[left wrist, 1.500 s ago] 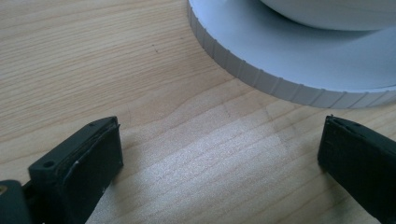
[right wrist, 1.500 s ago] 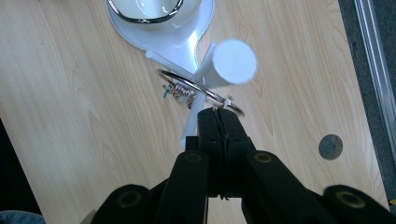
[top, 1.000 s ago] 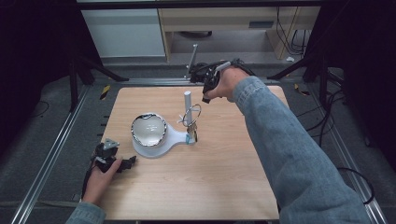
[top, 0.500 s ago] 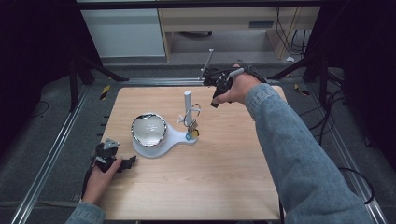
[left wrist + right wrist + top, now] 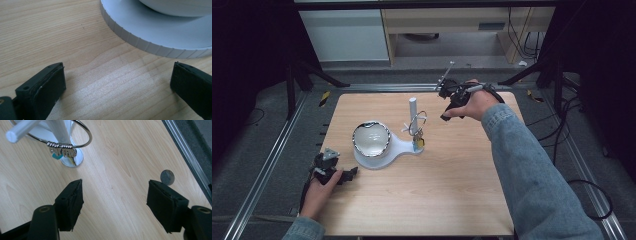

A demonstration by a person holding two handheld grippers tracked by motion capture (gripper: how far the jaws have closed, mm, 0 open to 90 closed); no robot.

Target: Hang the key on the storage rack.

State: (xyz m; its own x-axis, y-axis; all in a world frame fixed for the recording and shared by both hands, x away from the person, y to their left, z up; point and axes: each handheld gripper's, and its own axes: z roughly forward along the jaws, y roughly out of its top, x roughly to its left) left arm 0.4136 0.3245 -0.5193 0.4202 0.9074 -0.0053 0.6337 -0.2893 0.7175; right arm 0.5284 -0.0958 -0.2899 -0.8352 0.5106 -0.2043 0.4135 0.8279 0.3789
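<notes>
At about eight o'clock on the pale wooden table (image 5: 437, 200), the left gripper (image 5: 346, 174) rests, jaws spread and empty. The white stand with a round dish and upright post (image 5: 384, 150) sits centrally, its silver bangle (image 5: 418, 121) hanging on the post. At one o'clock, the right gripper (image 5: 446, 116) has just been opening, nothing between its jaws.

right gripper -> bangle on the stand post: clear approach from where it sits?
Probably yes. The right gripper stands open and empty, its jaws having just opened, and bare table lies between it and the bangle hanging on the stand.
</notes>
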